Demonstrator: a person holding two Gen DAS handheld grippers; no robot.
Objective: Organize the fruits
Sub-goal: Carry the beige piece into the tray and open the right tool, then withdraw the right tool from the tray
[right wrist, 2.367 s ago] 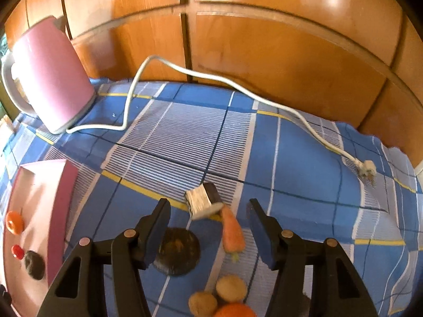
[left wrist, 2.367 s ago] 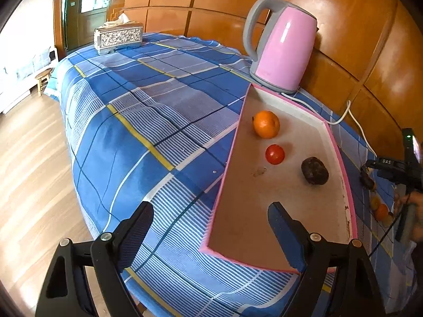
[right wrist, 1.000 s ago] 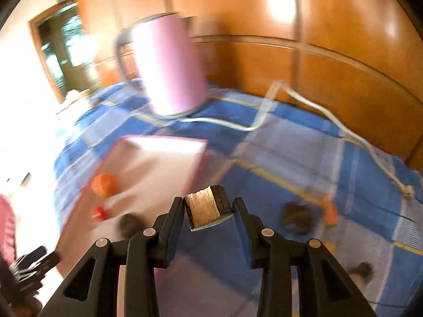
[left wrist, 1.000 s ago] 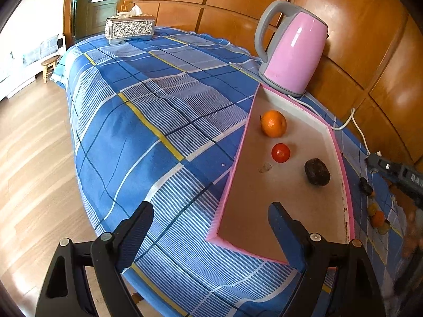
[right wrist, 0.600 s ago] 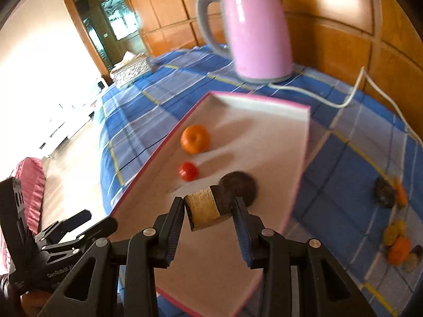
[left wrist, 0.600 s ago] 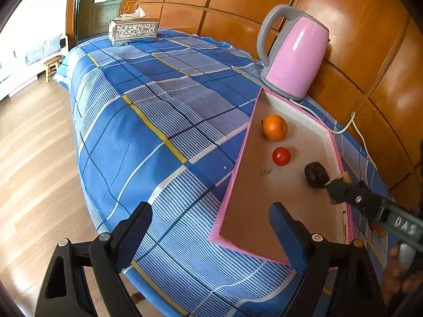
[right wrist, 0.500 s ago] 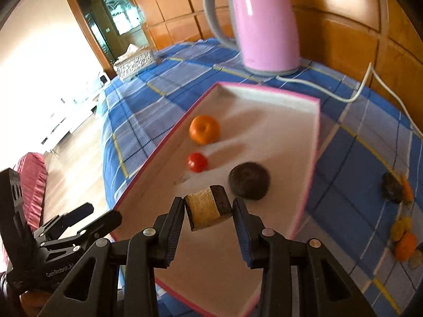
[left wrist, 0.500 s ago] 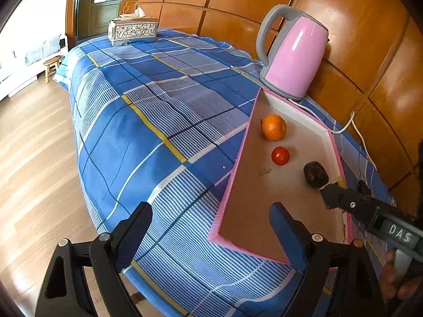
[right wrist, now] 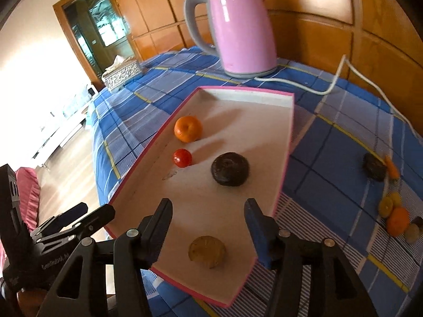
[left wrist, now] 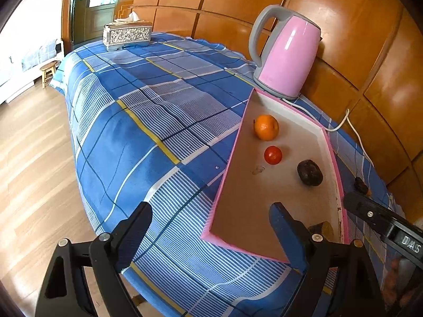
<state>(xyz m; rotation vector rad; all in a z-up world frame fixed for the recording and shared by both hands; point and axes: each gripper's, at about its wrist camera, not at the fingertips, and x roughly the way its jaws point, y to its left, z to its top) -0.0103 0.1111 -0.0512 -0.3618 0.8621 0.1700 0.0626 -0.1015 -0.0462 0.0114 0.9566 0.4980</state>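
We see a pink kettle (right wrist: 243,23) with a grey handle. The tray (right wrist: 286,142) has a pink rim and pale inside. In it lie an orange fruit (right wrist: 188,128), a red one (right wrist: 182,158), a dark brown one (right wrist: 230,169) and a yellow-brown one (right wrist: 207,251). The tablecloth (left wrist: 148,121) is blue check with yellow lines.

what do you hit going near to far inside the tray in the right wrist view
yellow-brown piece → dark round fruit → small red fruit → orange → far wall of the tray
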